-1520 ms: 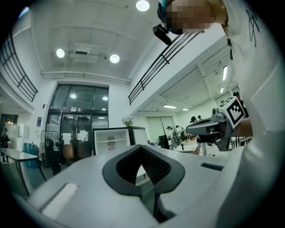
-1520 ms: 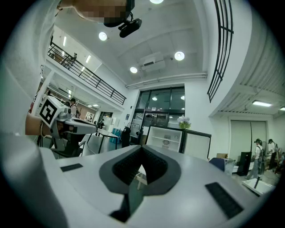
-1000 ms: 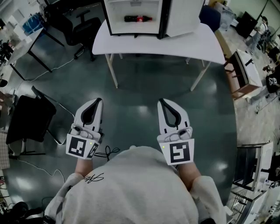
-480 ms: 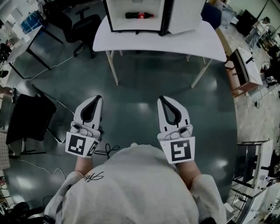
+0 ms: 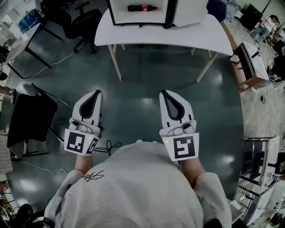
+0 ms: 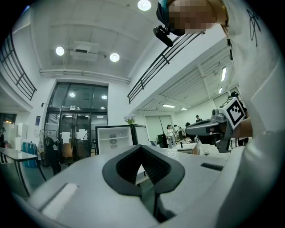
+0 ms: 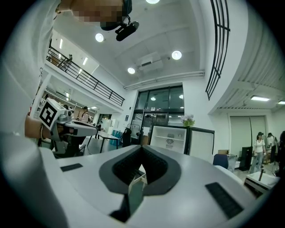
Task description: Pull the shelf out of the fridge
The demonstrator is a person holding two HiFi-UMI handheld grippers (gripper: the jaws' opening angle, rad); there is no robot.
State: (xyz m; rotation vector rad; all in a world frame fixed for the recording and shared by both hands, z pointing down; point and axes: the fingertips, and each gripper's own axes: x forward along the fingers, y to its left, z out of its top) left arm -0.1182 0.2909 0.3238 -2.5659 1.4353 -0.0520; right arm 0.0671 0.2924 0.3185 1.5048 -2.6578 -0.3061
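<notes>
The small fridge (image 5: 139,12) stands open on a white table (image 5: 160,36) at the top of the head view, its door (image 5: 190,10) swung to the right. A dark bottle with a red label (image 5: 141,7) lies on its white shelf (image 5: 140,16). Both grippers hang far short of it, over the dark floor in front of the person's chest. My left gripper (image 5: 96,93) and right gripper (image 5: 164,92) are shut with nothing between the jaws. The fridge (image 6: 114,139) shows small and distant in the left gripper view, and so does the fridge (image 7: 169,139) in the right gripper view.
An office chair (image 5: 83,21) stands left of the table, and a black folding chair (image 5: 27,120) sits at the left. A cable (image 5: 109,149) lies on the floor by the left gripper. A cabinet (image 5: 248,62) stands at the right. People stand far back (image 7: 258,151).
The table and fridge have slid toward the top edge of the head view. Both grippers keep the same shut pose side by side.
</notes>
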